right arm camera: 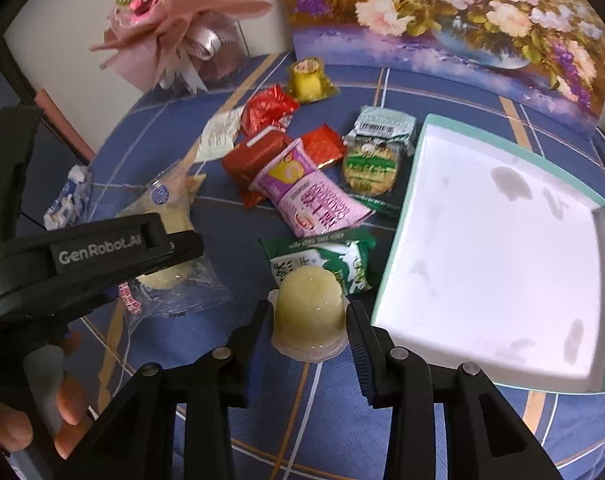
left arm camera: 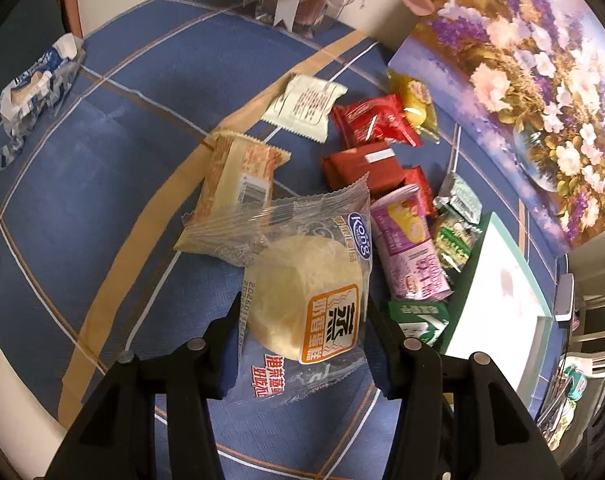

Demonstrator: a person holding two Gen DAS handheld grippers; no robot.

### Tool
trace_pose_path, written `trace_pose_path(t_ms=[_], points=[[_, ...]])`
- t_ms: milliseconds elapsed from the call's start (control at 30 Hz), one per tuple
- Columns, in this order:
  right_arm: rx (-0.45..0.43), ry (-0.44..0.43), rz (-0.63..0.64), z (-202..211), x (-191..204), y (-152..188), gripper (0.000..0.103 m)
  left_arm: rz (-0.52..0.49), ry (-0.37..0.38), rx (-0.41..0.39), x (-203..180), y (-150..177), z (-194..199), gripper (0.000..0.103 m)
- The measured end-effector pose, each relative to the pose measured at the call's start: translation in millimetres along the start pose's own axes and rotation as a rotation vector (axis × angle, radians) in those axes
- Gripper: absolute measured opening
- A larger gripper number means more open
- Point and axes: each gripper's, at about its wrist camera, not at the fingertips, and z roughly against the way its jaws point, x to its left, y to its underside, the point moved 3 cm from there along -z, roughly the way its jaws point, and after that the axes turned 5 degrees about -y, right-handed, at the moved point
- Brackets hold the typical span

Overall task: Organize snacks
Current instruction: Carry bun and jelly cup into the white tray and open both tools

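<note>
- Left gripper [left arm camera: 302, 332] is pinching a clear-wrapped steamed cake [left arm camera: 306, 300]; jaws are closed onto the wrapper from both sides, and the cake is sitting above the blue plaid tablecloth [left arm camera: 102, 200].
- Right wrist view is showing the same left gripper [right arm camera: 158, 248] from the side, one black finger lying across the cake packet [right arm camera: 170, 240].
- Right gripper [right arm camera: 309, 320] is clamping a pale yellow jelly cup [right arm camera: 308, 312]; both pads are pressing on the cup's sides, cup sitting dome-up, rim down.
- Jelly cup is sitting just left of the white tray [right arm camera: 502, 248] with the mint-green rim, near its front-left corner. Can't tell if the cup is touching the cloth.
- Rest of the snacks are lying in a loose pile between the two grippers and the floral painting [right arm camera: 442, 12]: pink-purple packet [right arm camera: 314, 200], green milk-candy packet [right arm camera: 322, 256] right behind the jelly cup, green biscuit packet [right arm camera: 372, 160], red packets [right arm camera: 262, 152], a yellow-wrapped sweet [right arm camera: 308, 80], a white sachet [right arm camera: 218, 136].
- An orange-and-cream packet [left arm camera: 238, 176] is lying partly under the cake wrapper's far end.
- A blue-white wrapper [left arm camera: 38, 88] is lying well apart, at the far left edge of the table.
- A pink bouquet [right arm camera: 170, 20] is standing at the back of the table, left of the painting.
</note>
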Motion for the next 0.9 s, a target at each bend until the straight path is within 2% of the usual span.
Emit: trace_pose_path(t_ms=[133,367,467,667,900], points=[[-0.029,0.020,-0.049,11,-15,-5,0.040,-0.049,0.006,-0.005,-22,3,-1,0.054],[-0.101,0.101,-0.220,41,-78,-4,0.040,-0.201,0.042,-0.008,-79,20,2,0.054],[-0.116,0.198,-0.313,51,-115,1,0.040,-0.275,0.067,-0.009,-108,33,5,0.054],[-0.119,0.288,-0.512,66,-186,21,0.040,-0.417,0.091,0.006,-164,60,-1,0.054],[-0.090,0.352,-0.670,72,-240,50,0.040,-0.562,0.073,0.050,-213,91,-22,0.054]])
